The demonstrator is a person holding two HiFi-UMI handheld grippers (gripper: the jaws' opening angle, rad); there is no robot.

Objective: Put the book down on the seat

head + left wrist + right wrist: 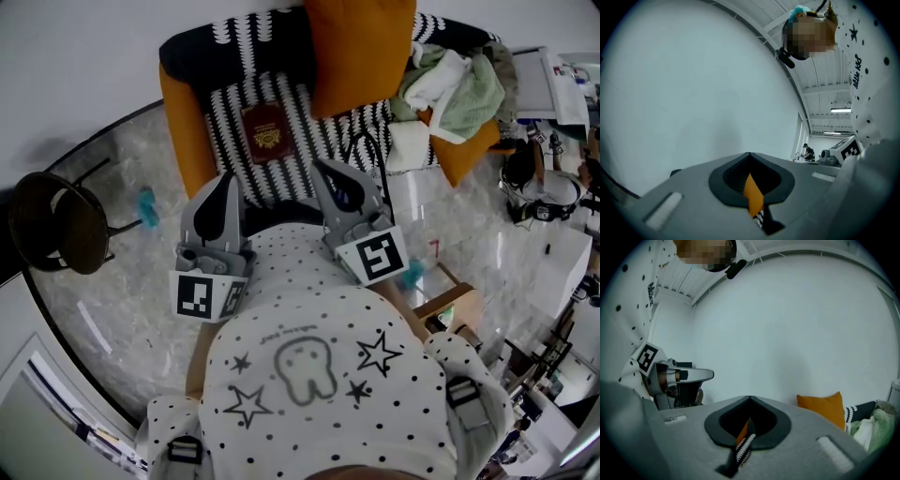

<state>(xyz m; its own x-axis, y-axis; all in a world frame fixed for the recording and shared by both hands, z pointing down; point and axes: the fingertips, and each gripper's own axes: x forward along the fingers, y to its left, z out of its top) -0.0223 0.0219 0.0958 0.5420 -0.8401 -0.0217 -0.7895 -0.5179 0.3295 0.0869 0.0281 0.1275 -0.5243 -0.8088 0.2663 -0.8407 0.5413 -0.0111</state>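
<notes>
- Take the armchair point(202, 52) as your landmark. Its striped seat point(234, 155) is walled by an orange armrest point(185, 131) on the left, and an orange cushion point(361, 52) stands at the back right.
- A pile of cloths point(455, 84) crowds the armchair's right side and lies over that arm. A round dark stool point(56, 223) stands well to the armchair's left on the pale floor point(122, 291).
- Your open room is at the armchair's front edge and over the middle of the seat, where the stripes are bare.
- The book point(265, 133) is small and dark red, with a gold emblem on its cover. It lies flat, cover up.
- It rests on the armchair's seat, left of centre, near the cushion's lower corner and apart from the armrest.
- Your left claw point(228, 183) hangs at the armchair's front edge, jaws together and holding nothing. The book lies beyond its tip, slightly to the right, not touching.
- Your right claw point(323, 167) is also at the armchair's front edge, jaws together and empty. The book lies beyond and to the left of its tip, apart from it.
</notes>
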